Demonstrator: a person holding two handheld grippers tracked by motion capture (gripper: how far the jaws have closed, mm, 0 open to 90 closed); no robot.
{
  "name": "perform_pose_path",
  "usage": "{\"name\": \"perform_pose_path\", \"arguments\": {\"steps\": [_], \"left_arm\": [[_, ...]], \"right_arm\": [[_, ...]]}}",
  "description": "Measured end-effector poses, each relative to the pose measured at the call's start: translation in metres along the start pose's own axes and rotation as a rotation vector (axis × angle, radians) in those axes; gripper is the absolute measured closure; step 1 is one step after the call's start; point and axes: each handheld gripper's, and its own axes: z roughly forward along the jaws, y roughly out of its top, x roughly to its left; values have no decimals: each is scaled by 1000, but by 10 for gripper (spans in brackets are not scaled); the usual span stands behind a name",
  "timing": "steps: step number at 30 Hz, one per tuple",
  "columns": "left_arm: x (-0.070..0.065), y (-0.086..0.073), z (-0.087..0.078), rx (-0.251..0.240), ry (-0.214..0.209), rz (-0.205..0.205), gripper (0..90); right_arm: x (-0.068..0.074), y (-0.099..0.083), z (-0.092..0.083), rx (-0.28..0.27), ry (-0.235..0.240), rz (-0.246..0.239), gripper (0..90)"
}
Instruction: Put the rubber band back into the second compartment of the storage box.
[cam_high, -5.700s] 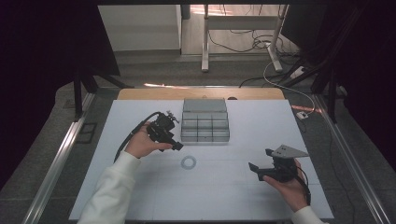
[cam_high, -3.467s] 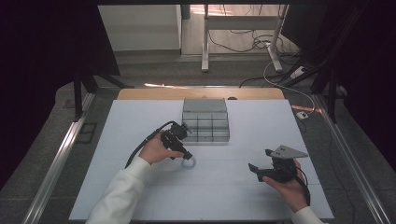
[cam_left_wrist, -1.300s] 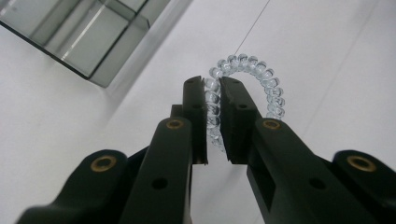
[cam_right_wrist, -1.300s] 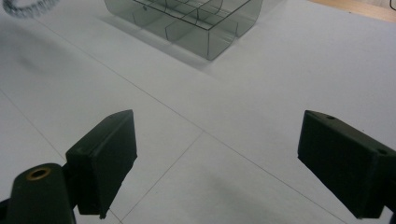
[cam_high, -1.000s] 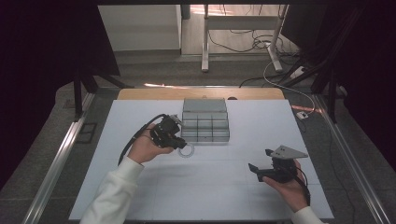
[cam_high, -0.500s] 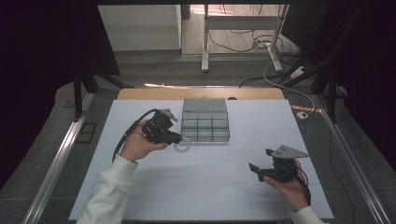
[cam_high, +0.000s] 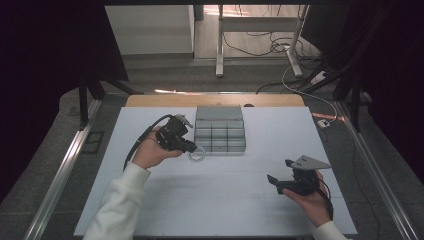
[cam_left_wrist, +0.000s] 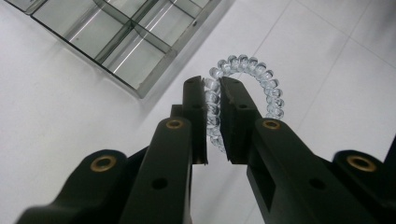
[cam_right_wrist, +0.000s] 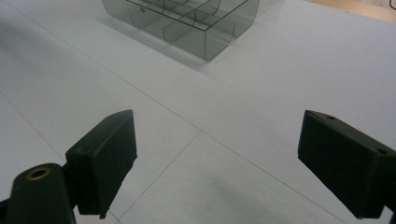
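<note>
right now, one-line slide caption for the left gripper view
Left tool shut on a clear spiral hair tie beside the compartment tray.

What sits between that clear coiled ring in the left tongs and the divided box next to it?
Nothing visible does. The left tongs are shut on the clear coiled ring, and bare white table lies between it and the near wall of the divided box. The compartments seen in the left gripper view look empty.
</note>
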Motion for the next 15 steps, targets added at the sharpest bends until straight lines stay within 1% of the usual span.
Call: {"name": "perform_pose_path", "arguments": {"steps": [1, 4, 7, 11, 15], "left_arm": [[2, 2, 1, 11, 3, 5, 818], [8, 13, 4, 25, 13, 1, 818], [14, 24, 7, 19, 27, -16, 819], [24, 40, 13, 9, 20, -31, 818], [31, 54, 22, 22, 24, -45, 818]], "right_arm": [[0, 0, 0, -1, 1, 1, 125], [0, 0, 0, -2, 0, 0, 125], [-1, 0, 0, -4, 3, 2, 126], [-2, -1, -1, -8, 4, 6, 126], [-3, -1, -2, -12, 7, 12, 126]]}}
